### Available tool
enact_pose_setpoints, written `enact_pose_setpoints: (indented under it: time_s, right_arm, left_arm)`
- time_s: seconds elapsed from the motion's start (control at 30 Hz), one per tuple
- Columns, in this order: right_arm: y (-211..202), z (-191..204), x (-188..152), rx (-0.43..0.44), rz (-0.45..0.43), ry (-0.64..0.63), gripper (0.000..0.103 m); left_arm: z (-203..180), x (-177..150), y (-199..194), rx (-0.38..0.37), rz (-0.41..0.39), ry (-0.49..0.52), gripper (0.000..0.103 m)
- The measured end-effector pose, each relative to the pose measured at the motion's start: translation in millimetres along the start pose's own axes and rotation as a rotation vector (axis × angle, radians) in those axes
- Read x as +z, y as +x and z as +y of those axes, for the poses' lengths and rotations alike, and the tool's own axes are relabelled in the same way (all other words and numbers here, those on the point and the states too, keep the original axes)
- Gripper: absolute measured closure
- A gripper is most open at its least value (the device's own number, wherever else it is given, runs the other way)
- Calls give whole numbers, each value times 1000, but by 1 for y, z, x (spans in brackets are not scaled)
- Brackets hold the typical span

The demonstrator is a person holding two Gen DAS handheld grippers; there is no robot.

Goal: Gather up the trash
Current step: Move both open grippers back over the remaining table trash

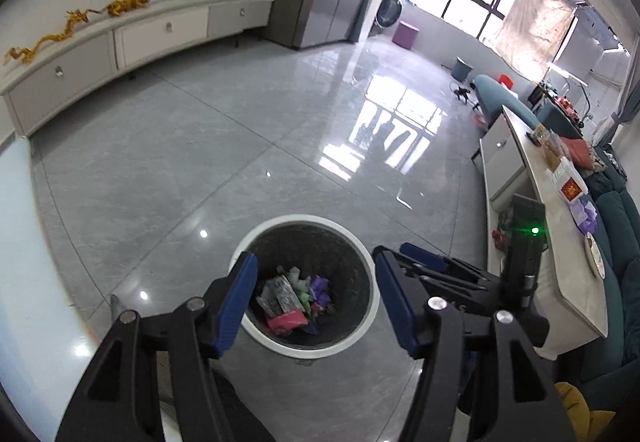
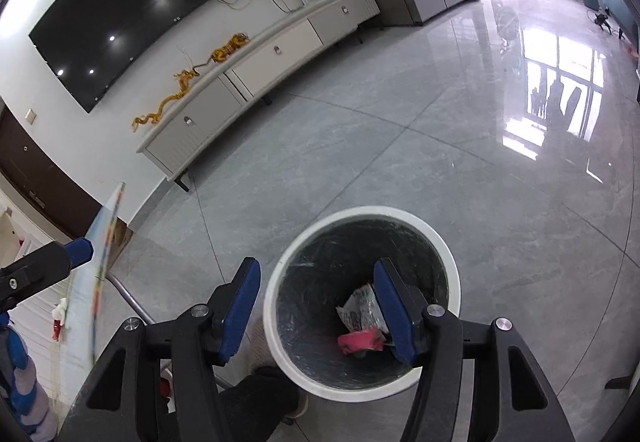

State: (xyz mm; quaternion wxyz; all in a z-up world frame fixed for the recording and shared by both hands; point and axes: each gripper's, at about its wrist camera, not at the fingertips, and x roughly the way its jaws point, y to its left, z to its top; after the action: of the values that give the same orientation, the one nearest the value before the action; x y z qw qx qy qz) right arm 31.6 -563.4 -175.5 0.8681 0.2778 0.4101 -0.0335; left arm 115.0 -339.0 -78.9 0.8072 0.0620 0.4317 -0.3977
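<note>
A round bin with a white rim [image 1: 304,219] and a dark liner stands on the grey tiled floor. Inside lie a pink wrapper [image 1: 286,322], a printed packet [image 1: 280,292] and purple scraps [image 1: 319,286]. My left gripper [image 1: 316,262] hangs over the bin's mouth, open, with nothing between its blue pads. Just to its right is my right gripper [image 1: 424,256]. In the right wrist view, my right gripper [image 2: 317,266] is also open and empty above the bin rim [image 2: 372,209], with the pink wrapper [image 2: 360,342] and a crumpled white packet [image 2: 360,308] below. A blue fingertip [image 2: 82,248] of the left gripper shows at the left.
A long white low cabinet [image 2: 256,70] runs along the wall under a TV. A white coffee table [image 1: 560,226] carrying boxes and a plate stands right of the bin, with a teal sofa [image 1: 624,242] behind it. A person's dark trouser leg and shoe [image 2: 294,406] are beside the bin.
</note>
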Motion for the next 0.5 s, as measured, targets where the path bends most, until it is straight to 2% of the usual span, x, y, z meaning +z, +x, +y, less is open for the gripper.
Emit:
enact_pose_setpoints:
  time_s: [0.2, 0.33, 0.5]
  right_arm:
    - [-57, 38, 9, 38, -112, -53, 45]
    - [-93, 72, 14, 67, -180, -104, 45]
    - [-133, 129, 12, 105, -249, -193, 41]
  left_arm:
    - [11, -13, -68, 97, -92, 17, 43]
    - [27, -34, -124, 170, -161, 11, 43]
    - [53, -70, -206, 298, -279, -24, 43]
